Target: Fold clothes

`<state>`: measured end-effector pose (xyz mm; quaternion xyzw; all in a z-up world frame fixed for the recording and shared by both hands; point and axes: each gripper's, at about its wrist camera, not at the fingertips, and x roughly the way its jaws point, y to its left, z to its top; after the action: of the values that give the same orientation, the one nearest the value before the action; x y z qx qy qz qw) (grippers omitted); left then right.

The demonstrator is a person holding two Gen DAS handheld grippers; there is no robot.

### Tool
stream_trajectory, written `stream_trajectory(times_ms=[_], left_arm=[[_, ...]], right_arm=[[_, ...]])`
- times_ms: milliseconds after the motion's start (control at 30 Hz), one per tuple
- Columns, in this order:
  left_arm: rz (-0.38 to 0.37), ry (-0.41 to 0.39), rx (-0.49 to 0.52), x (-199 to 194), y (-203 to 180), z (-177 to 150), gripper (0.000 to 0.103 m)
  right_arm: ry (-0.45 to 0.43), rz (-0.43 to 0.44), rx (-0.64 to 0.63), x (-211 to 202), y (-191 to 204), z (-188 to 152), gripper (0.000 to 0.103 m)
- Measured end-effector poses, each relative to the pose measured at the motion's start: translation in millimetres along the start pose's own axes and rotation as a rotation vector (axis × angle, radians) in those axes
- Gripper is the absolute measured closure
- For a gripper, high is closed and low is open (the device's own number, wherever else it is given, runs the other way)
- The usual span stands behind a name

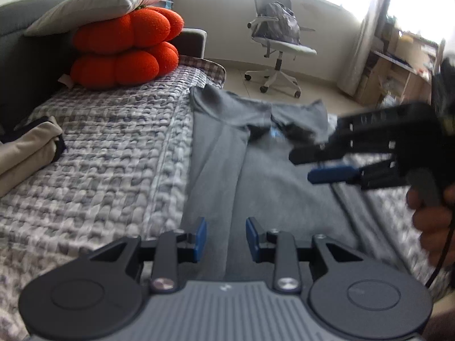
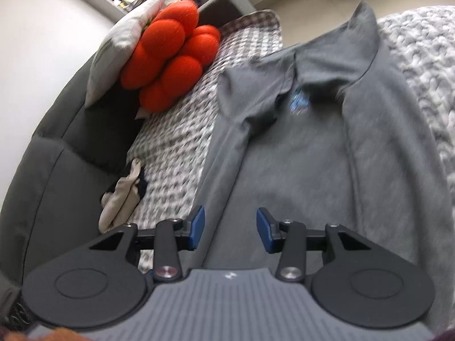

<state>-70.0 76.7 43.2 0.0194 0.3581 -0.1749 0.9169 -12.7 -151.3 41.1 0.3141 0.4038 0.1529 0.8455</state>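
A grey T-shirt (image 1: 284, 193) (image 2: 298, 170) lies flat on the quilted cover (image 1: 99, 156), collar at the far end. Both long sides are folded inward and the sleeves are tucked over the chest. A small blue label (image 2: 298, 101) shows at the neck. My left gripper (image 1: 226, 227) hovers over the shirt's near left part, jaws apart with nothing between the blue pads. My right gripper (image 2: 230, 218) is open too and empty above the shirt's lower left fold. In the left wrist view the right gripper (image 1: 303, 167) reaches in from the right, held by a hand (image 1: 435, 216).
Two orange pumpkin cushions (image 1: 125, 54) with a white pillow (image 1: 93, 2) on top are stacked at the far left against the grey sofa back. A folded beige garment (image 1: 25, 147) (image 2: 122, 199) lies left of the shirt. An office chair (image 1: 278, 42) stands on the floor beyond.
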Motion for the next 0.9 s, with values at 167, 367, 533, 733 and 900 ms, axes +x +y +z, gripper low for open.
stream_trajectory(times_ms=[167, 367, 533, 733, 900], left_arm=[[0.036, 0.014, 0.057, 11.0, -2.5, -13.7, 0.072], [0.071, 0.048, 0.055, 26.2, 4.0, -18.3, 0.08], [-0.012, 0.055, 0.001, 22.7, 18.1, -12.0, 0.096], [-0.264, 0.057, -0.264, 19.7, 62.2, -7.1, 0.097], [-0.458, 0.076, -0.456, 32.9, 90.6, -22.5, 0.097]], right_arm=[[0.032, 0.045, -0.01, 1.3, 4.1, -19.7, 0.058], [0.076, 0.065, -0.022, 11.4, 4.8, -34.8, 0.058], [0.113, 0.069, -0.019, 15.1, -0.7, -48.0, 0.058], [0.155, 0.107, -0.054, 12.2, 0.7, -60.5, 0.058], [0.156, 0.101, -0.053, 14.9, -3.5, -62.5, 0.058]])
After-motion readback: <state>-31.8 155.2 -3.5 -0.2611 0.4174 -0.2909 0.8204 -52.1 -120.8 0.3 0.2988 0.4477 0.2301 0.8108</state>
